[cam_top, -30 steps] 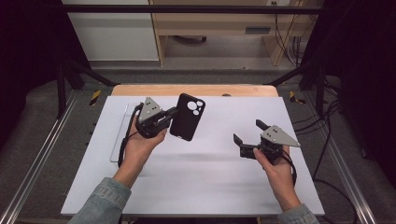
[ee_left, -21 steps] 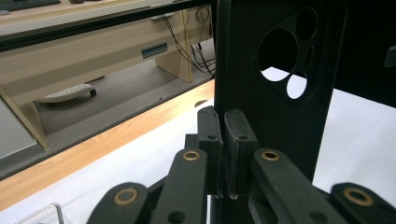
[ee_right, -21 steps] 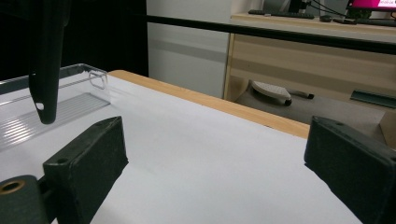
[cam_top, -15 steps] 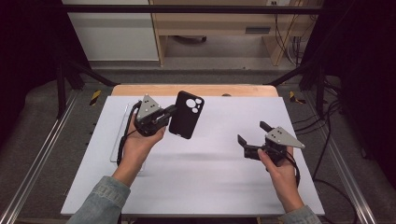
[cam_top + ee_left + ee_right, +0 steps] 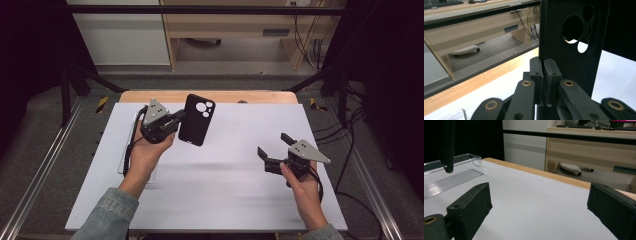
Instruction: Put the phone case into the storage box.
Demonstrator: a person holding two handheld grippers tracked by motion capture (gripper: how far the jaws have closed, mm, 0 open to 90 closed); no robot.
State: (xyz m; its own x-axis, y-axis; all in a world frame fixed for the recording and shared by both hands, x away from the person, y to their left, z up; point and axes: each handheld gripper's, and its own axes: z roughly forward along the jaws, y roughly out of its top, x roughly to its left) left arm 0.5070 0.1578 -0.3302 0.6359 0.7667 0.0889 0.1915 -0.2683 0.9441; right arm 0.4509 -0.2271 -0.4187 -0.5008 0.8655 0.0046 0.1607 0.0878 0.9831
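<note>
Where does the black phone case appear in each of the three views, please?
High view: phone case left of centre, held up off the table.
Left gripper view: upper right, clamped edge-on between the jaws.
Right gripper view: top left, seen edge-on.
Shared landmark: clear tray.

No readable text

We find no legible words, labels, brands or numbers on the black phone case, the white table or anything around them.

Even overhead light is brightening the white worktop while the surroundings are falling into darkness. A soft shadow is lying at its centre. Close tongs are blurring in both gripper views.
</note>
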